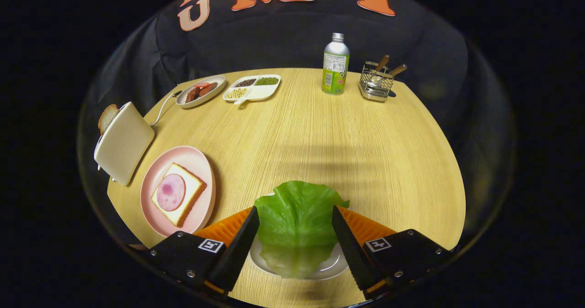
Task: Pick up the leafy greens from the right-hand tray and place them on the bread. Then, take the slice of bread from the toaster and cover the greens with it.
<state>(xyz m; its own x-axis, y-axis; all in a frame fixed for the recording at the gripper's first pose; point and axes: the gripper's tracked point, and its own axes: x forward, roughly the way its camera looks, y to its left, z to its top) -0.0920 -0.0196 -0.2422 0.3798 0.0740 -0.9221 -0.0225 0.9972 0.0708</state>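
A green lettuce leaf (296, 219) stands between my two fingers, and both inner edges press against its sides. My gripper (295, 209) is shut on it, just above a white tray (336, 267) whose glossy surface mirrors the leaf. To the left, a pink plate (201, 161) holds a slice of bread (189, 198) topped with a round slice of ham (171, 192). Beyond that plate a cream toaster (124, 142) stands with a second slice of bread (107, 117) sticking out of its slot.
At the back of the round wooden table (329, 139) are a plate of sausage pieces (201, 91), a divided dish of beans (252, 87), a metal bottle (336, 63) and a wire caddy (377, 80) with utensils. The toaster's cord (162, 109) runs towards the back.
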